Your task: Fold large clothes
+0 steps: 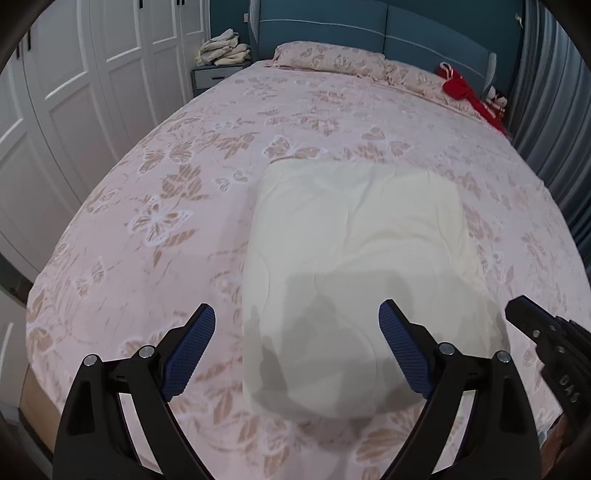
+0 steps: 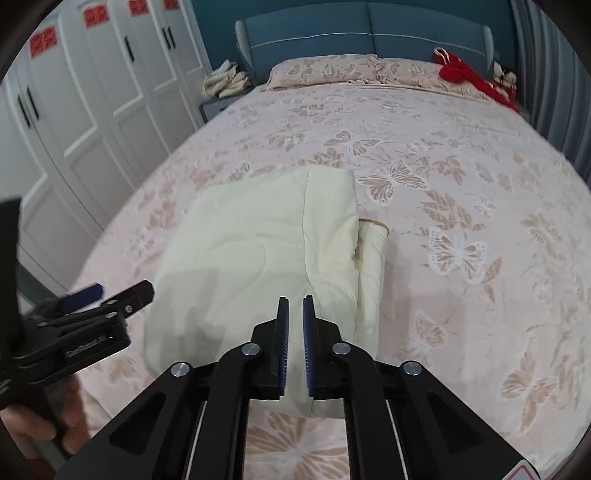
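Note:
A cream garment (image 1: pixel 354 266), folded into a rough rectangle, lies on the pink butterfly-patterned bed (image 1: pixel 184 184). It also shows in the right wrist view (image 2: pixel 258 266), with a folded layer along its right side. My left gripper (image 1: pixel 295 347) is open and empty, held above the garment's near left edge. My right gripper (image 2: pixel 295 347) is nearly shut with a narrow gap, holds nothing, and hovers above the garment's near right part. Each gripper shows at the edge of the other's view, the right (image 1: pixel 546 339) and the left (image 2: pixel 92 317).
Two pillows (image 1: pixel 332 59) lie at the blue headboard (image 1: pixel 369 26). A red garment (image 1: pixel 469 96) lies at the bed's far right. A nightstand (image 1: pixel 218 74) holds a pile of cloth. White wardrobe doors (image 1: pixel 92 74) stand left, curtains (image 1: pixel 546 92) right.

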Demonstrator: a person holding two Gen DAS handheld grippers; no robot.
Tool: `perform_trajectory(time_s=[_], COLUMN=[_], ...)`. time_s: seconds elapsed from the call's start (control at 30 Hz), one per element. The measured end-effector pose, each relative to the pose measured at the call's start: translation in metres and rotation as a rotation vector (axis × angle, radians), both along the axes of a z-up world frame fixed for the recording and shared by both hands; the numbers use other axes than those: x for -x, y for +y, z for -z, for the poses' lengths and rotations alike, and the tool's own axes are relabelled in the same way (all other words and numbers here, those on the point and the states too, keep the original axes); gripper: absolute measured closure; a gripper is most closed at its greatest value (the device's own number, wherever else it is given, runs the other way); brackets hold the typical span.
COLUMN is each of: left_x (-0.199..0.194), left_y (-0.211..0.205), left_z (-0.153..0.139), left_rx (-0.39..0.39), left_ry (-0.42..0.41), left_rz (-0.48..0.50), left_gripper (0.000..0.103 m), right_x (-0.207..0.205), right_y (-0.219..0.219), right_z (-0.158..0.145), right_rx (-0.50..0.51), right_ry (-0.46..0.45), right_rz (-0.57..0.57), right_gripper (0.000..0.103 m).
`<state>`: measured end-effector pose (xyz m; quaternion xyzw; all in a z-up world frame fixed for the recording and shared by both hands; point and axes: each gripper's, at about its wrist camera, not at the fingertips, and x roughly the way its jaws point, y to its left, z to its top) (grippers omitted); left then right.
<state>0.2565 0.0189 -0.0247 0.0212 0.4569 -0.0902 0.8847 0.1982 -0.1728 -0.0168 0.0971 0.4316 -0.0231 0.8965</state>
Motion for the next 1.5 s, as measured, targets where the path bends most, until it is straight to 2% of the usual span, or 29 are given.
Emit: perform_trajectory(time_s=[0.17,0.3,0.67,0.87,1.5], left_x=[0.008,0.010,0.006,0.001,-0.018], left_y=[0.000,0.002,-0.006,-0.008,-0.029], left_z=[0.020,0.040,0.069,0.084,0.106], left_rx=[-0.050,-0.061,-0.074,-0.068,-0.103], left_ry=[0.058,0.107,0.138,0.153,0.148], left_rz=[-0.016,-0.032,-0.037,-0.046,-0.024], left_gripper=[0.015,0.015,0.009,0.005,0.005], right_x=[0.001,-0.001,-0.012,-0.017,-0.037], right_y=[0.002,0.001,-0.001,-0.005,-0.015], right_z=[0.028,0.047,0.091,0.106,0.124], right_rx=[0.066,0.091,0.088,0.057,0.013], right_ry=[0.060,0.101,0.180,0.194,0.198], right_rz=[0.031,0.045,0.063,0.071,0.081], right_gripper=[0.101,0.101,0.101,0.101,0.101])
